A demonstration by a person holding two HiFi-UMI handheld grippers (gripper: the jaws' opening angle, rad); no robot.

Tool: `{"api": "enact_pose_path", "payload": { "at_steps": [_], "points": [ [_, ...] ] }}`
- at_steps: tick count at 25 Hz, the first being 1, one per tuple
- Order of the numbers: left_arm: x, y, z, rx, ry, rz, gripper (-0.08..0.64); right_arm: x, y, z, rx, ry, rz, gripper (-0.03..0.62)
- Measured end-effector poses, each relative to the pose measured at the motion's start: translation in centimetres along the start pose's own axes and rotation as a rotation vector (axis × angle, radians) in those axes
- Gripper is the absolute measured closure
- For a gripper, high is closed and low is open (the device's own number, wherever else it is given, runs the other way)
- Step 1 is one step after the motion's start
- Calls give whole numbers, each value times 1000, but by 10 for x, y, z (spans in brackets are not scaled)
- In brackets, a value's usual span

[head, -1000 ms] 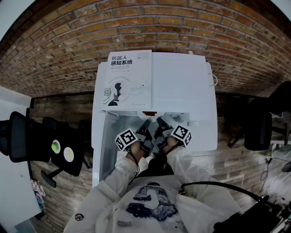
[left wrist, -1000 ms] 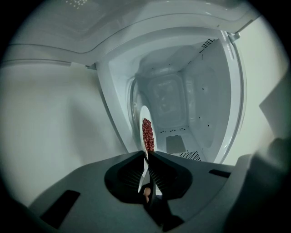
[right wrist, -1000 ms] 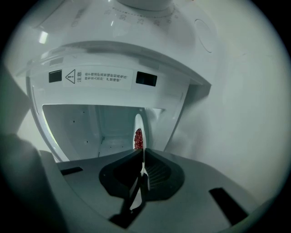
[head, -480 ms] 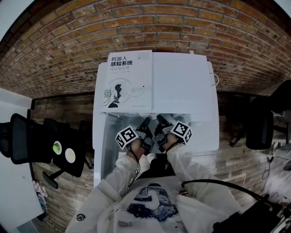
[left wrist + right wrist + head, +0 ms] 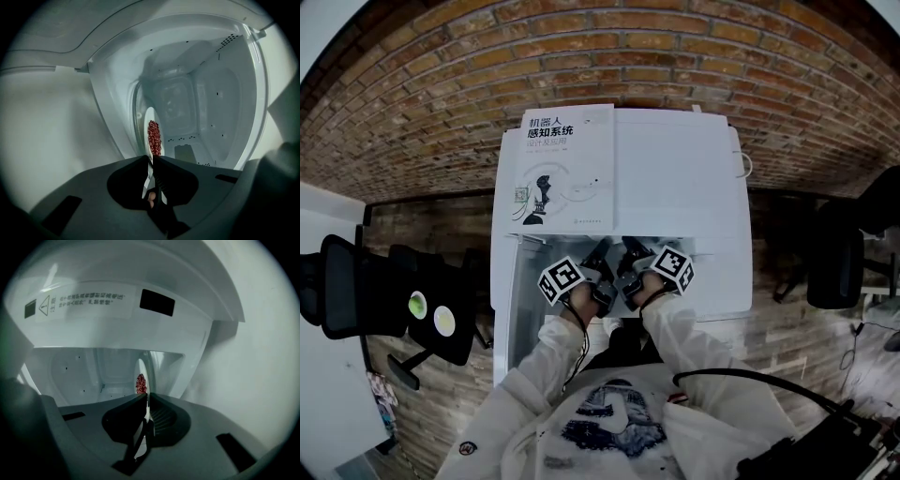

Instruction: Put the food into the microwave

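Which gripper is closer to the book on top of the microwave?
Left. The left gripper is just below the near edge of the book; the right gripper is off past its side edge.

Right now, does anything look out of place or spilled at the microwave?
Only one thing: a book lies on top of the microwave, an odd place for it. The red food sits heaped on the plate, and I see no spill inside.
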State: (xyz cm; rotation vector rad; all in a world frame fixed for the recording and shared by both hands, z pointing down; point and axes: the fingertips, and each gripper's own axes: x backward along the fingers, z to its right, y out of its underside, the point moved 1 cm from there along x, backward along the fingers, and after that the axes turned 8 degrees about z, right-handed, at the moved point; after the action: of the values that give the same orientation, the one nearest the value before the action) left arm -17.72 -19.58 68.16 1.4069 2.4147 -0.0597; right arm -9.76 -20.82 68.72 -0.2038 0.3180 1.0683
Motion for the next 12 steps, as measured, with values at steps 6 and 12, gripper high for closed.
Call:
{"api": "enact_pose_path", "payload": {
  "at_steps": [6, 12],
  "points": [
    [0, 0, 1, -10, 9, 1, 525, -1, 1, -3, 15, -5, 0, 566],
    [0, 1, 4, -10, 19, 3, 517, -1, 1, -5, 26, -12, -6, 560]
  ]
}}
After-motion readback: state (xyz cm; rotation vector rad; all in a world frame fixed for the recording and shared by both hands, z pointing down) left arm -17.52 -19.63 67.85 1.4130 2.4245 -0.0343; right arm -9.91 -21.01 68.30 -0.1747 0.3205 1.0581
